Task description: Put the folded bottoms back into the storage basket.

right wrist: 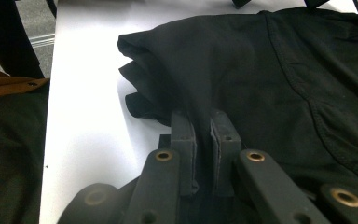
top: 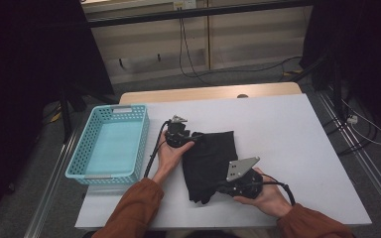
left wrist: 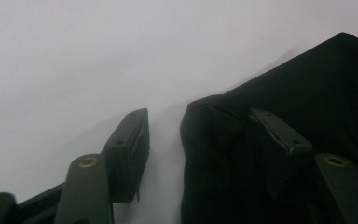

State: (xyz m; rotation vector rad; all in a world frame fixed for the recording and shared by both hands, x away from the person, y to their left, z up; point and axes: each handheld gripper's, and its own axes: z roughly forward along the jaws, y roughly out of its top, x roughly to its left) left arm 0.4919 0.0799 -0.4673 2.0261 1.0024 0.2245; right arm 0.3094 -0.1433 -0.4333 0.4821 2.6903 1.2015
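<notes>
Right gripper view: my right gripper (right wrist: 204,140) has its jaws pinched together on a fold of the black garment (right wrist: 279,79), with cloth running up from between the pads. In the high view I hold that gripper (top: 226,187) at the garment's near edge.

Left gripper (left wrist: 205,144): jaws roughly half open, straddling the garment's bunched corner (left wrist: 214,140). One pad rests on the cloth, the other stands over bare table (left wrist: 98,56); nothing is clamped yet.

Garment, location: flat on the white table, right of the blue basket (top: 110,143), between both hands.

Garment, orientation: folded into a rough rectangle, its long axis running from the near edge away and slightly rightward, far corner pointing toward the table's back.

Risks, as I judge them: the left jaws may close on only the top layer, so lower folds slip free and the bundle opens when lifted. Uneven pulling between the hands could drag the cloth out of the right pinch.
</notes>
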